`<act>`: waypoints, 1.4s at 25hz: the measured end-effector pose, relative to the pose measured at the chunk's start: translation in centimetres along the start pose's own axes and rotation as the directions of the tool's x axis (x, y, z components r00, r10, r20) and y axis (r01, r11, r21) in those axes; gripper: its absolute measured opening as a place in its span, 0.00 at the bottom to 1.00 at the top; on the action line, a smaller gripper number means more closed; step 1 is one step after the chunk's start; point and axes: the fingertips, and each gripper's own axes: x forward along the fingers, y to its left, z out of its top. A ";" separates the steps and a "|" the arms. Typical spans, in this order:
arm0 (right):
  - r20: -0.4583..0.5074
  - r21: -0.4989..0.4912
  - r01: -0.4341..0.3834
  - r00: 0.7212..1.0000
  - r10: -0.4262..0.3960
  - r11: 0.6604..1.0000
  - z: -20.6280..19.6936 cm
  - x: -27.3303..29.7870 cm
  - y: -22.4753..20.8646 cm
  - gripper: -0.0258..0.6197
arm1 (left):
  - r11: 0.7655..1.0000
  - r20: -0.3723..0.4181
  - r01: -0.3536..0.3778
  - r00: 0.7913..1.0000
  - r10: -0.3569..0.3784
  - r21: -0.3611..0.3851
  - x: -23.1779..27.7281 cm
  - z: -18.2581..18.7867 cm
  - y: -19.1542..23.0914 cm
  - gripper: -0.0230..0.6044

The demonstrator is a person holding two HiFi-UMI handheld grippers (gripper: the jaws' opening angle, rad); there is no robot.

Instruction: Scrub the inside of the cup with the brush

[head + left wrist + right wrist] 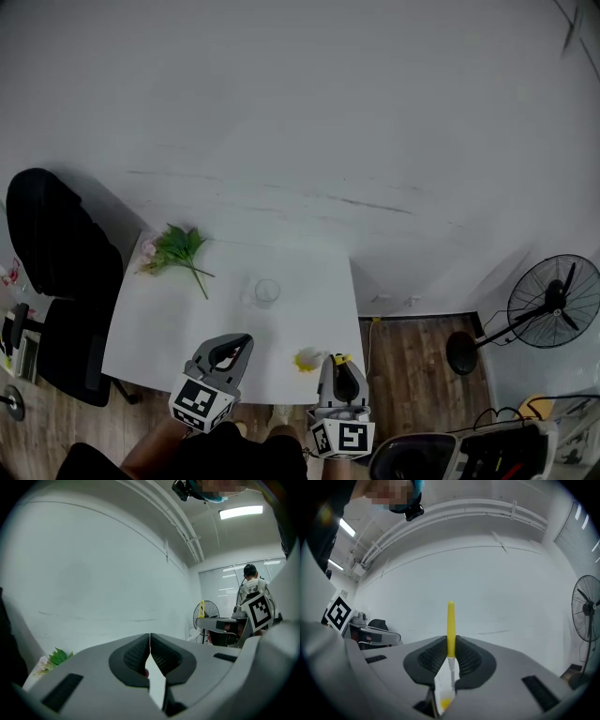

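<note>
Yellow brush handle (450, 625) sat clamped between my right gripper's (450, 654) jaws, standing vertical in that gripper's view, tip above them. My left gripper (149, 644) was closed on nothing. A clear cup (267, 292) stood ahead on the white table (159, 328).

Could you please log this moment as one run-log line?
left gripper shut | right gripper shut on brush | clear cup on table, unheld
</note>
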 end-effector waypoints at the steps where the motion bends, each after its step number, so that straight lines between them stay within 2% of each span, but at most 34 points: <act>1: 0.001 0.000 -0.013 1.000 0.013 1.000 -0.2 0.7 -0.2 0.14 | 1.000 0.000 -0.016 1.000 0.016 -0.002 0.3 -0.2 0.4 0.08; 10: -0.004 0.023 -0.178 0.984 0.178 0.984 -0.6 10.0 -3.1 0.14 | 0.983 -0.019 -0.181 0.983 0.181 -0.022 5.5 0.0 4.5 0.08; 19: -0.021 0.051 -0.355 0.934 0.357 0.933 -1.0 18.7 -2.9 0.14 | 0.929 -0.080 -0.361 0.931 0.355 -0.076 8.4 -1.6 9.3 0.08; 27: -0.041 0.084 -0.456 0.887 0.460 0.886 -2.2 23.5 -1.6 0.14 | 0.892 -0.120 -0.439 0.896 0.427 -0.108 10.1 -2.9 11.5 0.08; 35: -0.063 0.096 -0.552 0.827 0.559 0.828 -3.9 26.8 0.9 0.14 | 0.849 -0.150 -0.513 0.856 0.495 -0.127 10.6 -4.1 13.6 0.08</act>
